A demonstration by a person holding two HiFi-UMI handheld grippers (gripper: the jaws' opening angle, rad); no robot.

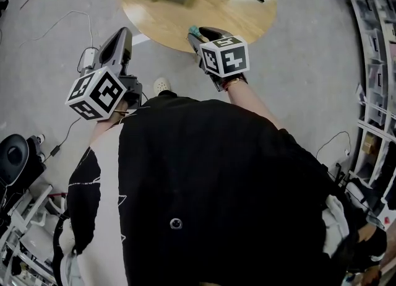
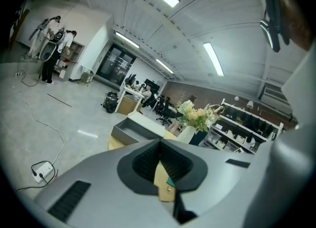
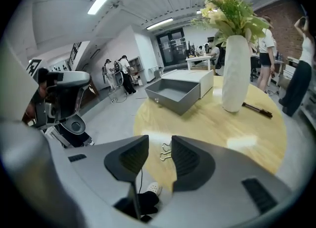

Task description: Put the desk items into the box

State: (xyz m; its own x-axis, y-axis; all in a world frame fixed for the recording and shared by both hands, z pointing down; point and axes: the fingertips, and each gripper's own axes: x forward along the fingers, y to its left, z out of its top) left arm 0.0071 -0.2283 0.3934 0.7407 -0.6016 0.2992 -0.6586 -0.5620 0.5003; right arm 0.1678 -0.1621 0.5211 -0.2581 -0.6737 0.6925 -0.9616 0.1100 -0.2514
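**Small, slick binder clip waiting at the tabletop's near edge**

Your right gripper (image 3: 159, 139) is released, jaws spread, with the binder clip (image 3: 165, 151) lying on the round tabletop (image 3: 217, 128) in line with the gap; the pads do not press on it. From your head view it sits at the tabletop's 6 o'clock edge, closest to you.

Expect it to be light and stiff, probably springy steel, and likely to skid on the smooth wood or pivot if you pinch only the thin wire handles. It is safer to close across the body, squarely, with the handles lying along the jaws.

The grey box (image 3: 170, 101) stands open-topped at about 11 o'clock, well apart from the clip. The white vase (image 3: 236, 74) is nearer 12 and a pen (image 3: 256, 109) about 1.

Your left gripper (image 2: 161, 145) is clenched on nothing, off the tabletop at 7 o'clock.
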